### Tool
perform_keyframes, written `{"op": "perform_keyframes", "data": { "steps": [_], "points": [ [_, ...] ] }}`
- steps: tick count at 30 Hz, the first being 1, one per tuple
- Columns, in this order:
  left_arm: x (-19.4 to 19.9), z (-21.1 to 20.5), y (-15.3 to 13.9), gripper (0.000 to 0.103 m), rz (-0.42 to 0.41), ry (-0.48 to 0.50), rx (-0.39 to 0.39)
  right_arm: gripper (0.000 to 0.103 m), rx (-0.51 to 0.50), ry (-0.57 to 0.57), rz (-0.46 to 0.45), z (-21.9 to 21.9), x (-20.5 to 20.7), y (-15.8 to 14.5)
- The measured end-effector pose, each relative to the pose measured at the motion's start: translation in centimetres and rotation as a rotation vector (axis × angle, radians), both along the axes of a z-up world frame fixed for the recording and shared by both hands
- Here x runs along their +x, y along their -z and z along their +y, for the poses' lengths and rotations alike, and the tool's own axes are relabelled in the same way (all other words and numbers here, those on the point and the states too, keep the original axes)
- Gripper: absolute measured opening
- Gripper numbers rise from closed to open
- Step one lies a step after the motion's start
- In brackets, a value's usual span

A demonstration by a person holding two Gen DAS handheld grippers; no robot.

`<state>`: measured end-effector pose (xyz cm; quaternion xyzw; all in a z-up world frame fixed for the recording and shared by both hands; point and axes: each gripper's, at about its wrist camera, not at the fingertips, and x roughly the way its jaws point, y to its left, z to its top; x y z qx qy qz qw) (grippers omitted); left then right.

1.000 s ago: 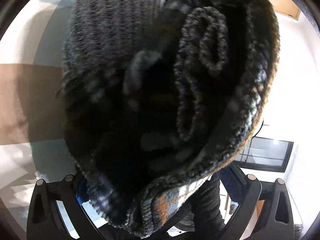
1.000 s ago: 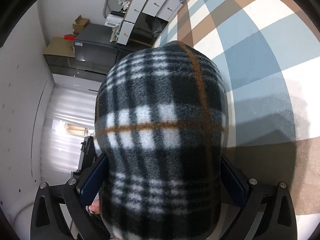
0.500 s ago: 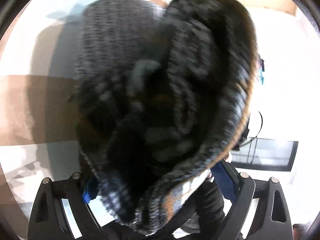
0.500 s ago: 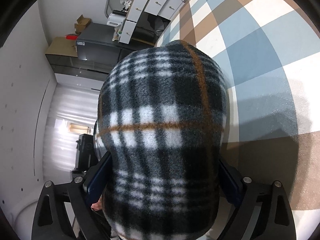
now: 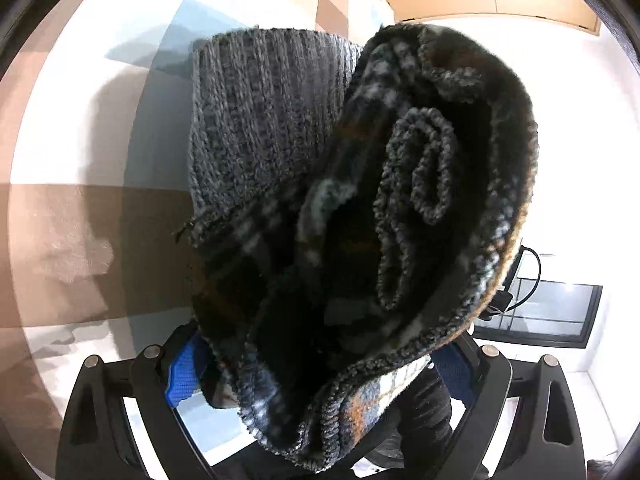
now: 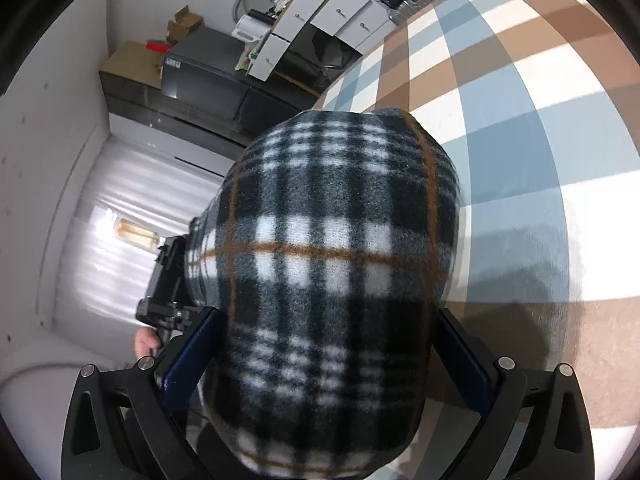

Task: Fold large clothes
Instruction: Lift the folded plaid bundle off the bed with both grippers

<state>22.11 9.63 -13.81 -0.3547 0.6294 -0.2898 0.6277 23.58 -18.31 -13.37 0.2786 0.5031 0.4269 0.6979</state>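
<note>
Plaid fleece garment (image 6: pixel 332 280), folded into a thick bundle, fills the middle of both wrist views and is held up between the two tools above the checked cloth (image 6: pixel 520 152) that covers the surface. In the right wrist view the right tool (image 6: pixel 324 364) has its blue-padded fingers (image 6: pixel 184 360) standing wide on either side of the bundle, pressed against its flanks, so it grips the garment's smooth outer face of black, white and grey checks with thin brown lines. The left tool (image 5: pixel 320 376) also stands wide, its jaws having just closed a little on the bundle, and its blue pads (image 5: pixel 182 376) bear on the layered end of the garment. From this side the garment shows its rolled edges and a grey ribbed knit band (image 5: pixel 264 120) at its upper left. Beyond the garment in the right wrist view, to its left, a person's hand (image 6: pixel 144 342) grips the handle of the other tool. Above the garment in that view stand a dark cabinet (image 6: pixel 200 80) and white drawers (image 6: pixel 320 12) against the wall.
</note>
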Motion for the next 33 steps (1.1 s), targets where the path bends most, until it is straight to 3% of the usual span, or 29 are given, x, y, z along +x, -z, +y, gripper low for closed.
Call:
{"op": "perform_keyframes", "data": {
  "steps": [6,16,25,33],
  "points": [
    [0.7,4.5,-1.8,0.093,-0.005,-0.038,-0.010,0.103,-0.035,-0.039,0.003,0.8,-0.3,0.8],
    [5.3,4.0,0.0,0.098,0.064,0.009,-0.042,0.103,-0.032,-0.012,0.036,1.7,0.4,1.6],
    [6.8,1.2,-1.9,0.098,-0.001,0.057,-0.034,0.103,-0.014,-0.001,0.042,3.2,0.6,1.6],
    [7.6,2.1,-4.9,0.098,-0.050,0.068,-0.027,0.097,0.005,0.039,0.032,1.9,0.2,1.4]
  ]
}}
